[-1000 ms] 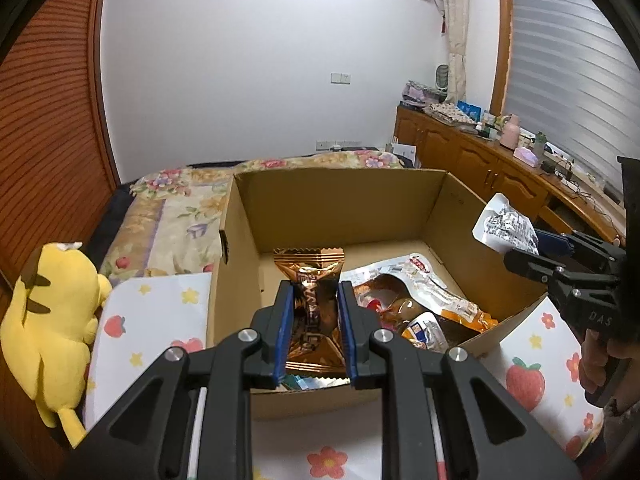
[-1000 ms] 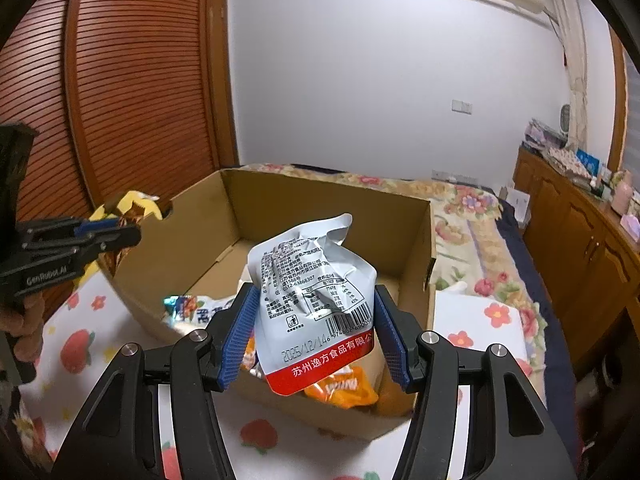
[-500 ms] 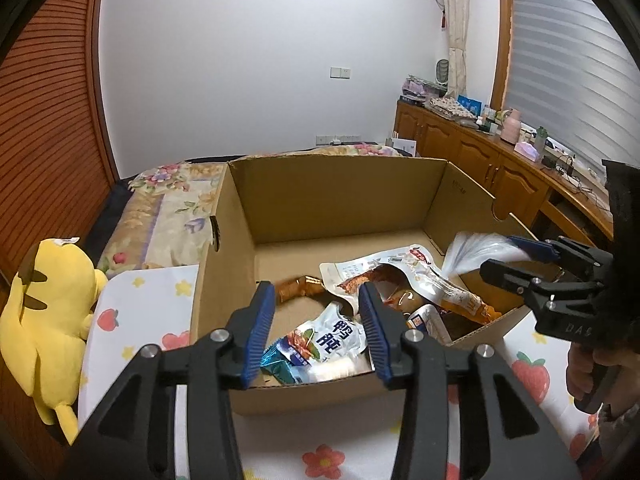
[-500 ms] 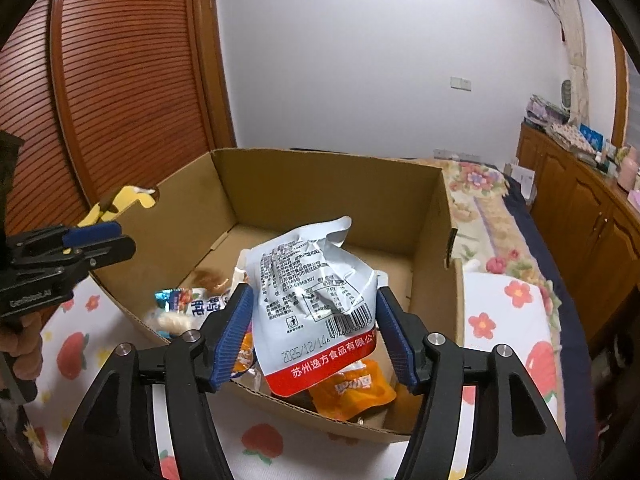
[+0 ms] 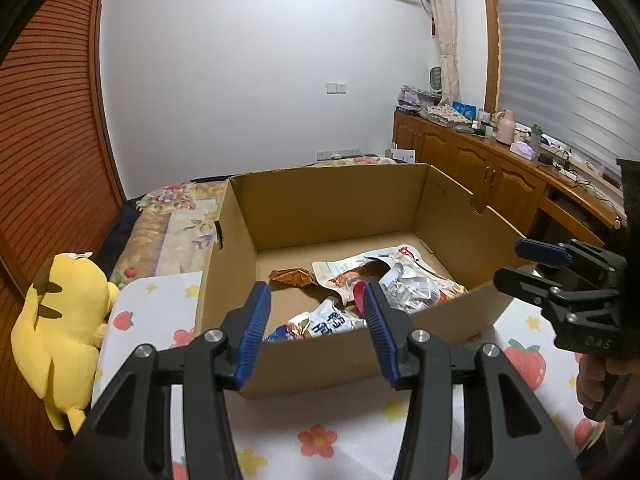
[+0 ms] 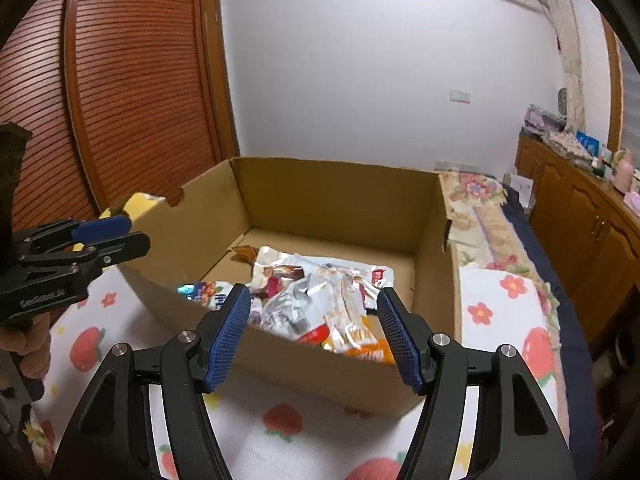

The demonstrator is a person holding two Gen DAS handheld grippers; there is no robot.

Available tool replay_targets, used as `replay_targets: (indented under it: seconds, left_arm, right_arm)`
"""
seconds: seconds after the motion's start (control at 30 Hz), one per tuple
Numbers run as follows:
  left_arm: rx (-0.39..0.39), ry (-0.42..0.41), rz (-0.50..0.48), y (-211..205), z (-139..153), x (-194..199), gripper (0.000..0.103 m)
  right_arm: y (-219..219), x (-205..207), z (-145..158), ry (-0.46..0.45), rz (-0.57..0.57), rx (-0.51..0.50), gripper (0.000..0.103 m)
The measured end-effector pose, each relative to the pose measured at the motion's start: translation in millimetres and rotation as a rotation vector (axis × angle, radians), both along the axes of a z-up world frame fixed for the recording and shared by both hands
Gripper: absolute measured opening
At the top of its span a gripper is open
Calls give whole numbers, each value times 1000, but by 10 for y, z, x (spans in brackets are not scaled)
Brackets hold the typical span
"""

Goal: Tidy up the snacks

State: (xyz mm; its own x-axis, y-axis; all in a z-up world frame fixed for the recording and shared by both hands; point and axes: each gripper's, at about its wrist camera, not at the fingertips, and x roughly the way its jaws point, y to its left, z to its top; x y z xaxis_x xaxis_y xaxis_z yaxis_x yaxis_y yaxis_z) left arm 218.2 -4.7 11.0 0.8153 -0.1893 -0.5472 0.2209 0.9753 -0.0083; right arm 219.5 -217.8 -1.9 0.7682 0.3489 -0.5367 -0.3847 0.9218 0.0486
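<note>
Left wrist view showed the left gripper (image 5: 316, 322) opening with nothing between its fingers, the right gripper (image 6: 314, 334) parted and empty, and snack packets (image 6: 320, 296) lying inside the cardboard box (image 5: 340, 208).

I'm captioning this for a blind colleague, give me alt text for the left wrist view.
An empty left gripper, jaws opening, points at an open brown cardboard box holding several crinkled foil snack packets. The box sits on a white strawberry-print cloth, a yellow plush toy to its left, the right gripper at the right edge.

A home bedroom: floral bed (image 5: 176, 216), wooden cabinets (image 5: 480, 168), wardrobe (image 6: 120, 100).
</note>
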Motion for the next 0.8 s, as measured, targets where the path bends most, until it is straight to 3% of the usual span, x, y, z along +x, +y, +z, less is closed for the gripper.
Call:
replay_targets:
  seconds: [0.1, 0.2, 0.37, 0.5, 0.57, 0.8]
  left_arm:
    - [14, -10, 19, -22, 8, -156, 52]
    - [25, -36, 38, -45, 12, -355, 77]
    - [16, -76, 75, -38, -28, -682, 93]
    - [42, -94, 119, -76, -98, -838, 100]
    - [57, -106, 146, -95, -139, -911, 103]
    - [65, -113, 217, -65, -217, -1134, 103]
  right_arm:
    - [-59, -192, 20, -6, -17, 20, 67]
    - [-146, -391, 48, -17, -39, 47, 73]
    - [-277, -763, 43, -61, -98, 51, 89]
    - [-349, -916, 20, -76, -128, 47, 93]
    - [-377, -980, 17, -92, -141, 42, 103]
    - [-398, -1197, -25, -123, -188, 13, 103]
